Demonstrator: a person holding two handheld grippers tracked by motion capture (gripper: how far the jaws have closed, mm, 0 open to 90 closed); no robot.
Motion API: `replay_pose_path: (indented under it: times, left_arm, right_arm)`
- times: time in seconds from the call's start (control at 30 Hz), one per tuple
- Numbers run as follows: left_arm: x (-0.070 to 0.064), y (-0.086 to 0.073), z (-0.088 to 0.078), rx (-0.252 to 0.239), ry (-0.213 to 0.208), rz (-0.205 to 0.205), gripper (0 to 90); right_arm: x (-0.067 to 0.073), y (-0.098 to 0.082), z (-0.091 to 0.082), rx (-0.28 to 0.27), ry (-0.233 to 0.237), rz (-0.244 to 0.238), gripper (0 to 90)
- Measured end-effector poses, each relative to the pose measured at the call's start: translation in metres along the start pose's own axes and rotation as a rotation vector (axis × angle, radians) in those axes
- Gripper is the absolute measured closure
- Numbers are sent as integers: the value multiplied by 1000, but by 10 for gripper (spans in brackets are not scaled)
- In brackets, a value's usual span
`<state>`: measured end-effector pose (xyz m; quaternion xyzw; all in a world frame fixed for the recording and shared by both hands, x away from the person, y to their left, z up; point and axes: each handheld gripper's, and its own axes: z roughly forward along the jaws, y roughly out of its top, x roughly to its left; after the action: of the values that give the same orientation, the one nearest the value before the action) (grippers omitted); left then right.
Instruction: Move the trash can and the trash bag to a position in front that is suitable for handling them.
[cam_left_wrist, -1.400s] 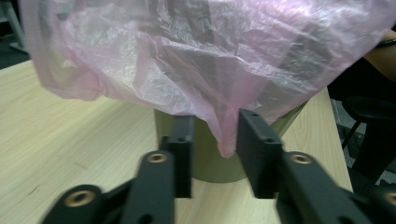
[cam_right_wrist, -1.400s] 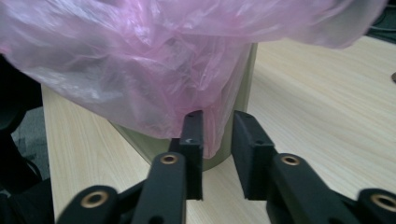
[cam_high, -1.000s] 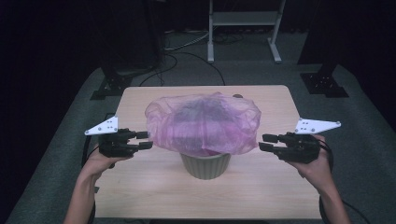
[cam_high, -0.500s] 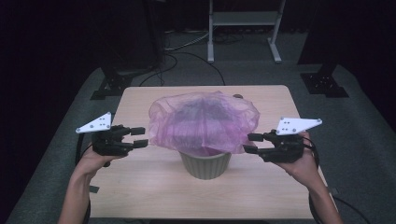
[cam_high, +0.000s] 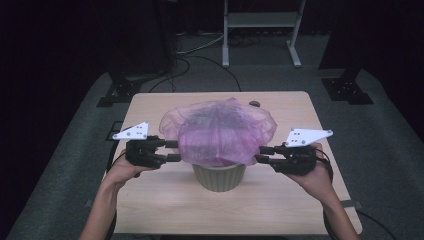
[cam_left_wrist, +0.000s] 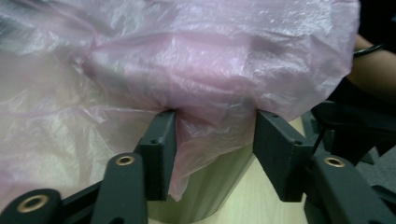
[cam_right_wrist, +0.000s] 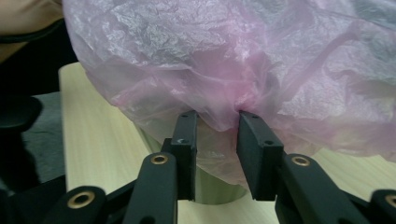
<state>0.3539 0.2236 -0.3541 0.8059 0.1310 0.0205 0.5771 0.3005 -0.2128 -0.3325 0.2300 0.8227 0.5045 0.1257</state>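
Observation:
A thin pink plastic bag (cam_high: 220, 132) is draped loosely over a pale green bin (cam_high: 220, 176) at the middle of the wooden table (cam_high: 280, 200). My left gripper (cam_high: 176, 151) is at the bag's left edge. In the left gripper view its jaws stand wide apart, with a hanging fold of the bag (cam_left_wrist: 210, 70) between them and the bin's wall (cam_left_wrist: 219, 182) below. My right gripper (cam_high: 260, 154) is at the bag's right edge. Its jaws stand closer together around a bunched fold of the bag (cam_right_wrist: 219, 70), with a gap still between them.
A small dark object (cam_high: 254, 104) lies on the table behind the bag. Dark stands (cam_high: 125, 85) and a white frame (cam_high: 260, 30) are on the floor beyond the table's far edge. Bare tabletop lies in front of the bin.
Both grippers have moved inward from the table's sides to the bag's edges. The bag's folds now lie between their jaws.

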Motion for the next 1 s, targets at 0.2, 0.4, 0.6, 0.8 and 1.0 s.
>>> replay_pose_path:
  times: [0.2, 0.4, 0.6, 0.8, 1.0]
  left_arm:
    - [2, 3, 7, -1, 31, 20, 600]
    - [9, 10, 17, 23, 92, 39, 797]
    - [2, 5, 8, 5, 111, 73, 891]
    - [-7, -2, 1, -14, 92, 84, 898]
    - [-8, -10, 2, -18, 82, 86, 897]
  right_arm:
    - [-3, 3, 5, -10, -55, 7, 804]
    - [-14, 8, 14, -11, -96, 18, 890]
    - [-13, 4, 11, -6, -78, 9, 899]
    - [-10, -3, 4, -4, -61, 6, 900]
    - [-10, -11, 6, 55, -51, 7, 900]
